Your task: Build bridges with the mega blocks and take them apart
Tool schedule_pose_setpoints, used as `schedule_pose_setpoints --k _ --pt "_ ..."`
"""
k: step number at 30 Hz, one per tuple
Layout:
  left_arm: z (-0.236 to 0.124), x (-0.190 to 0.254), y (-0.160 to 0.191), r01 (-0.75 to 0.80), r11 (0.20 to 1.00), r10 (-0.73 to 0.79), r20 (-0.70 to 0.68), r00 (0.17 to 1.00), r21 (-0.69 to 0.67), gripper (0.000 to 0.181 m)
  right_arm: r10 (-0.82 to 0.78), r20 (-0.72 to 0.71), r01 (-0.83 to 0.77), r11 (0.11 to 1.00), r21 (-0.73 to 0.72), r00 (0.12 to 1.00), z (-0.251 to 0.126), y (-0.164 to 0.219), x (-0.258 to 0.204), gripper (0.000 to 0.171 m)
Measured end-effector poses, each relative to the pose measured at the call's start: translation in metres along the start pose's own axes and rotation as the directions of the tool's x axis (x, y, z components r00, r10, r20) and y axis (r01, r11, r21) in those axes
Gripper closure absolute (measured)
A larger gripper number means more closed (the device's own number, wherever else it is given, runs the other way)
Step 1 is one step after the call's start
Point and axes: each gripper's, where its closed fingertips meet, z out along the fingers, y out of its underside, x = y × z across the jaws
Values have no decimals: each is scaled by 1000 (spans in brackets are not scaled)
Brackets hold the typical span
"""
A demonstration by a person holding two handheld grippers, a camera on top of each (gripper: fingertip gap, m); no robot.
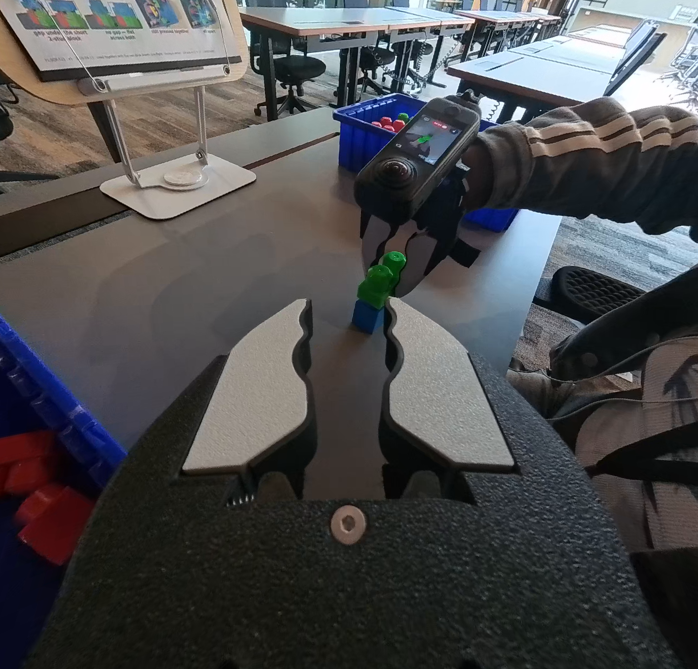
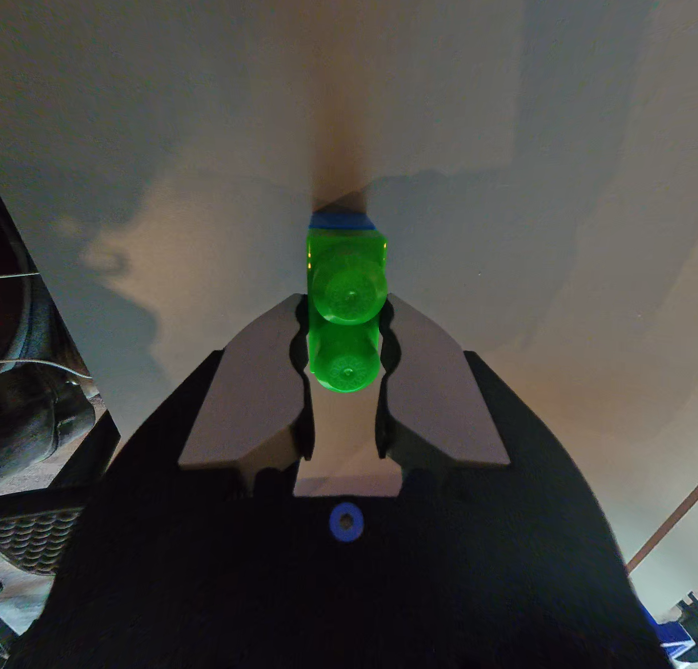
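A green two-stud block (image 1: 379, 284) sits with one end on a small blue block (image 1: 366, 318) on the dark table; its other end overhangs. My right gripper (image 1: 389, 282) comes down from above and is shut on the green block. In the right wrist view the green block (image 2: 345, 292) is pinched between the fingers of the right gripper (image 2: 345, 299), studs facing the camera, with the blue block (image 2: 342, 222) under its far end. My left gripper (image 1: 347, 311) is open and empty, low over the table. Its right fingertip (image 1: 393, 307) is right beside the blue block.
A blue bin (image 1: 362, 137) with red and green blocks stands behind the right gripper. Another blue bin (image 1: 56, 416) with red blocks is at my lower left. An instruction sheet on a white stand (image 1: 177, 186) is at the back left. The table edge (image 1: 536, 273) runs along the right.
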Motion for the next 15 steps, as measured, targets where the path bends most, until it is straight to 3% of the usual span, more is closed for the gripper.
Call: schedule_pose_setpoints --k 15 --pt "9 1 8 8 1000 -9 -25 1000 -23 146 5 8 -4 995 -95 1000 6 2 -1 136"
